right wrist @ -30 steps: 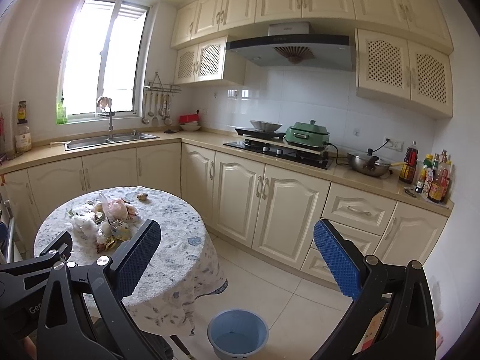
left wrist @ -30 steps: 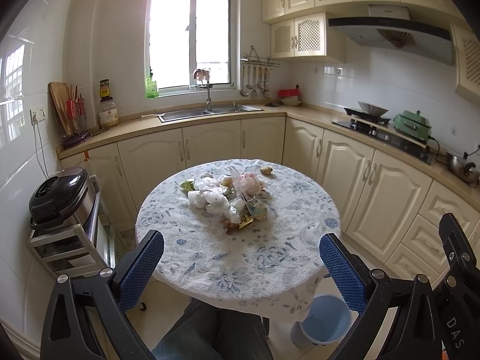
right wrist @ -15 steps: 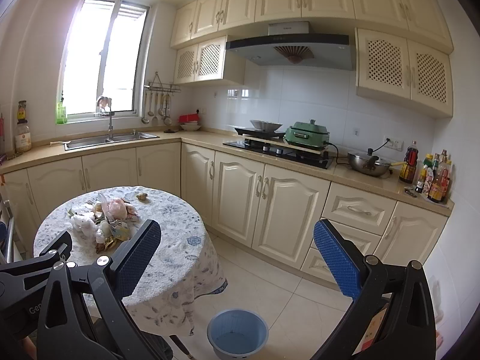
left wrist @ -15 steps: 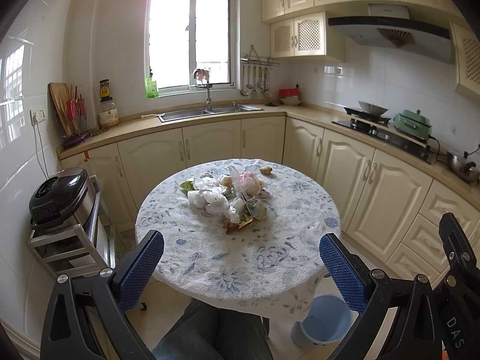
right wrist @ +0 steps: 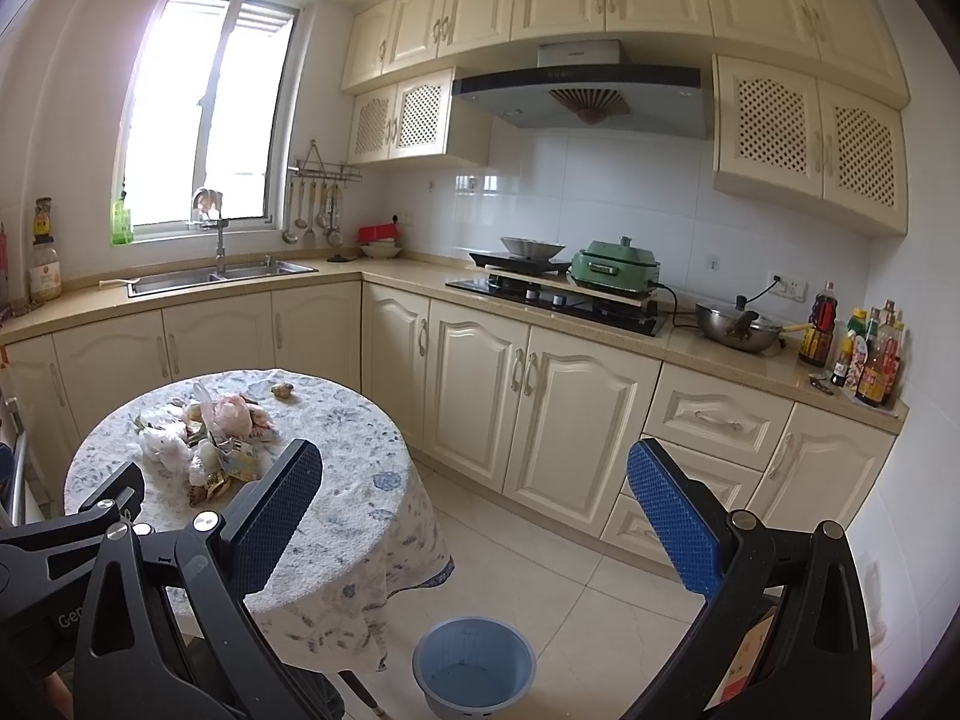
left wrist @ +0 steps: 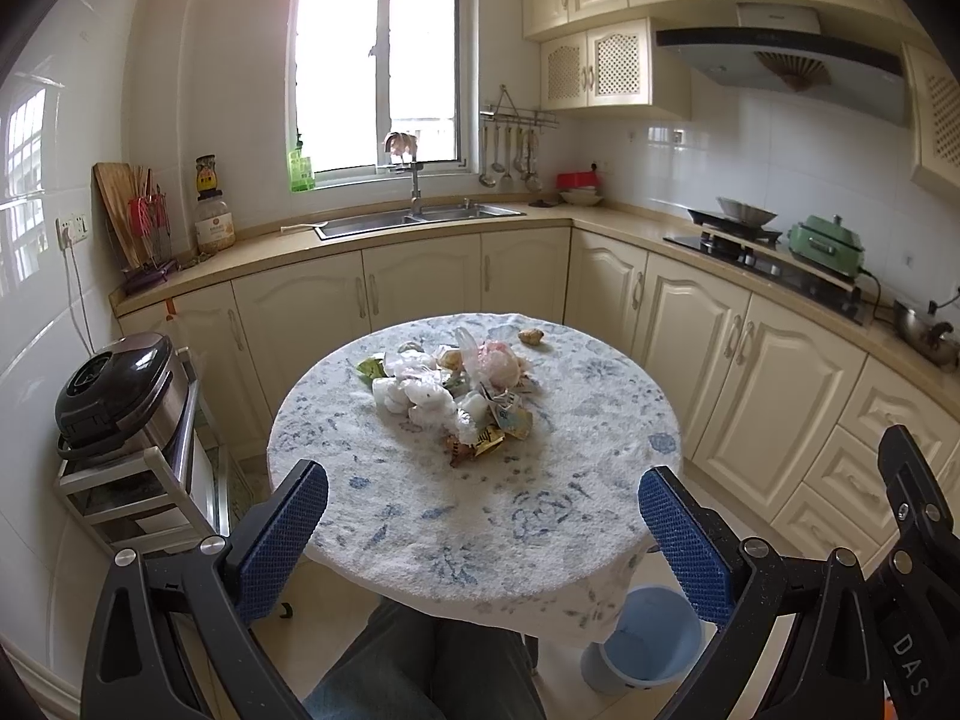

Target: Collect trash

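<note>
A heap of trash (left wrist: pixel 453 387), crumpled tissues, wrappers and a pinkish bag, lies in the middle of a round table (left wrist: pixel 420 516) with a blue-patterned cloth. One small brown scrap (left wrist: pixel 531 336) sits apart at the far side. The same heap of trash (right wrist: pixel 207 441) shows at the left of the right wrist view. A light blue bin (right wrist: pixel 475 673) stands on the floor by the table's right side, also seen as the bin (left wrist: pixel 651 636). My left gripper (left wrist: pixel 483 531) is open, held back over the table's near edge. My right gripper (right wrist: pixel 474 513) is open, out over the floor above the bin.
Cream cabinets and a counter (right wrist: pixel 540 300) wrap round the back and right, with a sink (left wrist: pixel 414 219), a stove and pots. A rice cooker (left wrist: pixel 117 387) sits on a rack left of the table. A person's legs (left wrist: pixel 420 666) show under the table's near edge.
</note>
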The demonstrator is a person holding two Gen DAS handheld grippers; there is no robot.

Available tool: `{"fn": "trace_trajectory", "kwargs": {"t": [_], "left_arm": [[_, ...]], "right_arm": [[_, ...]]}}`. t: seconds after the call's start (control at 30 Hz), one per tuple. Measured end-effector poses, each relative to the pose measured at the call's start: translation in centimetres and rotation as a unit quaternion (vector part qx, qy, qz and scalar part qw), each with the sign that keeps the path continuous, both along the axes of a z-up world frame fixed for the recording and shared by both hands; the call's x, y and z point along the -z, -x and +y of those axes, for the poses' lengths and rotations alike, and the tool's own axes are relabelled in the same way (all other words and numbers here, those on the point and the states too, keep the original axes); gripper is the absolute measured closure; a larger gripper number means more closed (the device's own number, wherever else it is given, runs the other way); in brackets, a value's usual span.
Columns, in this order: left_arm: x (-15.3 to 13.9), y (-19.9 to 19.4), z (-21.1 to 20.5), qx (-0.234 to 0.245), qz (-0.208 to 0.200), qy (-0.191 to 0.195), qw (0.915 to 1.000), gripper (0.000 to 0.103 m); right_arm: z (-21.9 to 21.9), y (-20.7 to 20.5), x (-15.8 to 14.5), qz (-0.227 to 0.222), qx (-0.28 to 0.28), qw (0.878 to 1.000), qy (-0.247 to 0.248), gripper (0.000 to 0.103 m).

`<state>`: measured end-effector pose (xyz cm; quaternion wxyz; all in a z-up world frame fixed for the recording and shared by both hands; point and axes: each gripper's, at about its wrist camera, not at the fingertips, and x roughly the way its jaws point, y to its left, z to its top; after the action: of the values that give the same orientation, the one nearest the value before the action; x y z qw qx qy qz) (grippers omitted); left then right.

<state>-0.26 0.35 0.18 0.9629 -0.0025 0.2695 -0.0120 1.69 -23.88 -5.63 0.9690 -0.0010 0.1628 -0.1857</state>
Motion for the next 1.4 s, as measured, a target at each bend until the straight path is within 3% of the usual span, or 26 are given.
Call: {"fn": "trace_trajectory", "kwargs": {"t": [0.3, 0.63, 0.9, 1.1, 1.4], "left_arm": [[0.4, -2.3, 0.6, -0.006, 0.019, -0.001, 0.9998, 0.001], [1.9, -8.4, 2.6, -0.032, 0.076, -0.001, 0.9966, 0.001], [4.5, -16.2, 5.0, -0.061, 0.141, 0.002, 0.9881, 0.002], [8.1, -23.2, 7.1, -0.072, 0.208, 0.004, 0.9754, 0.006], [12.1, -29.8, 10.4, -0.082, 0.251, 0.007, 0.9644, 0.006]], "right_arm": [[1.0, -2.7, 0.5, 0.018, -0.007, 1.0, 0.0, 0.0], [3.5, -8.8, 2.4, 0.067, -0.046, 0.997, -0.007, 0.0], [6.3, -16.4, 5.2, 0.132, -0.091, 0.987, -0.015, 0.0], [8.6, -22.1, 8.2, 0.192, -0.115, 0.974, -0.02, 0.0], [12.2, -29.3, 12.5, 0.259, -0.144, 0.955, -0.027, 0.0]]}}
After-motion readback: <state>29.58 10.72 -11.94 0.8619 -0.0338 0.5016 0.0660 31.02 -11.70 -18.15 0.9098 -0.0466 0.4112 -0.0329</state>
